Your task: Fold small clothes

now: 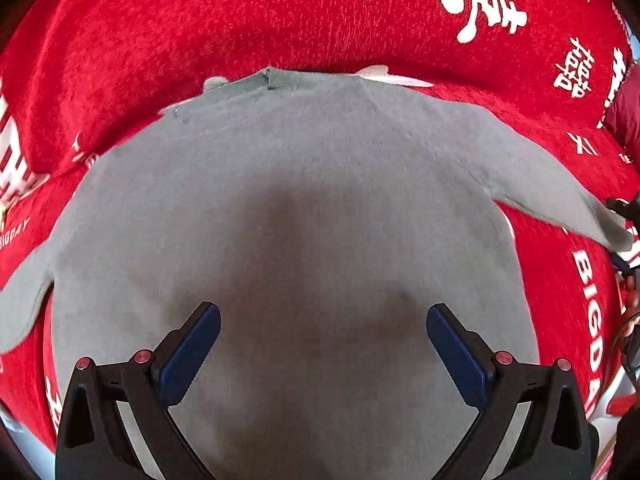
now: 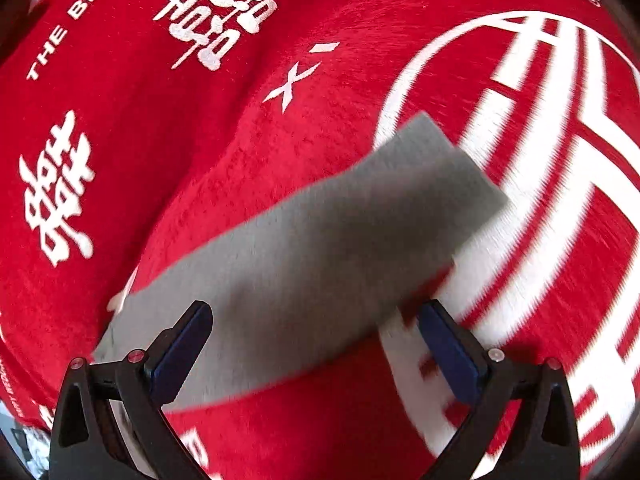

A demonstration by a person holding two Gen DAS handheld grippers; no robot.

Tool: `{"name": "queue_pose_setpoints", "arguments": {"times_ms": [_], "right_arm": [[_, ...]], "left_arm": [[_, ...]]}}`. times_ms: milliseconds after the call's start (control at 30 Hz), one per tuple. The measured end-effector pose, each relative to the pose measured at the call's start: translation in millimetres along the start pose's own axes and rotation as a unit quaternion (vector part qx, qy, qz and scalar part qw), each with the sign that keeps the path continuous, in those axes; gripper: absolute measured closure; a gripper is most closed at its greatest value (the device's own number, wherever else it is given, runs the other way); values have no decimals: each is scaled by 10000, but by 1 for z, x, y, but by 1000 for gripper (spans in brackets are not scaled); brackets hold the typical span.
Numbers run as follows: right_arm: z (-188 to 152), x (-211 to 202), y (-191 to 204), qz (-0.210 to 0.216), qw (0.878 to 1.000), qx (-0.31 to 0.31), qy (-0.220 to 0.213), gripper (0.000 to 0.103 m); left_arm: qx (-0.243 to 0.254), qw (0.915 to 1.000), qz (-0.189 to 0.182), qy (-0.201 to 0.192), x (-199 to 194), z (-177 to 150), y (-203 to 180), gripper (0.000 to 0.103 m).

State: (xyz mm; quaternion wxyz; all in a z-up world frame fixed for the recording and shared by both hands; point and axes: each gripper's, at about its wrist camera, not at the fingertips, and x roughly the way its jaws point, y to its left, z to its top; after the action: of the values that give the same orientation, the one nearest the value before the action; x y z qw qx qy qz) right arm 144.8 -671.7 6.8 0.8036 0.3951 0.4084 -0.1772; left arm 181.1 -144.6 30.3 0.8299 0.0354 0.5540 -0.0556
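A small grey long-sleeved top (image 1: 304,184) lies flat on a red cloth, collar at the far edge and both sleeves spread out to the sides. My left gripper (image 1: 323,332) hovers open above the lower body of the top, nothing between its blue pads. In the right wrist view one grey sleeve (image 2: 320,240) stretches diagonally up to the right, cuff end flat on the cloth. My right gripper (image 2: 314,334) stands open over the sleeve's near part, holding nothing. The other gripper's tip (image 1: 624,210) shows at the far right sleeve end.
The red plush cloth (image 1: 280,20) with white characters and lettering covers the whole surface. A large white circular emblem (image 2: 540,160) lies beside the sleeve's cuff. A dark red object (image 1: 624,112) sits at the right edge. A pale floor strip (image 1: 612,412) shows beyond the cloth's near edge.
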Motion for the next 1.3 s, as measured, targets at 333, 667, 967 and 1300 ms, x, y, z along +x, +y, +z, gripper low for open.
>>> {"name": "queue_pose_setpoints", "arguments": {"times_ms": [333, 667, 967, 1300], "right_arm": [[-2, -6, 40, -60, 9939, -1002, -457, 88], [-28, -89, 127, 266, 9583, -2404, -1523, 96], [-137, -122, 264, 916, 8908, -4087, -1762, 96], [-309, -42, 399, 870, 8174, -5582, -1125, 96]], "left_arm": [[-1088, 9932, -422, 49, 43, 96, 17, 0], [-40, 9990, 435, -10, 69, 100, -34, 0], [-1358, 9896, -403, -254, 13, 79, 88, 0], [-2692, 9610, -378, -509, -24, 10, 252, 0]]}}
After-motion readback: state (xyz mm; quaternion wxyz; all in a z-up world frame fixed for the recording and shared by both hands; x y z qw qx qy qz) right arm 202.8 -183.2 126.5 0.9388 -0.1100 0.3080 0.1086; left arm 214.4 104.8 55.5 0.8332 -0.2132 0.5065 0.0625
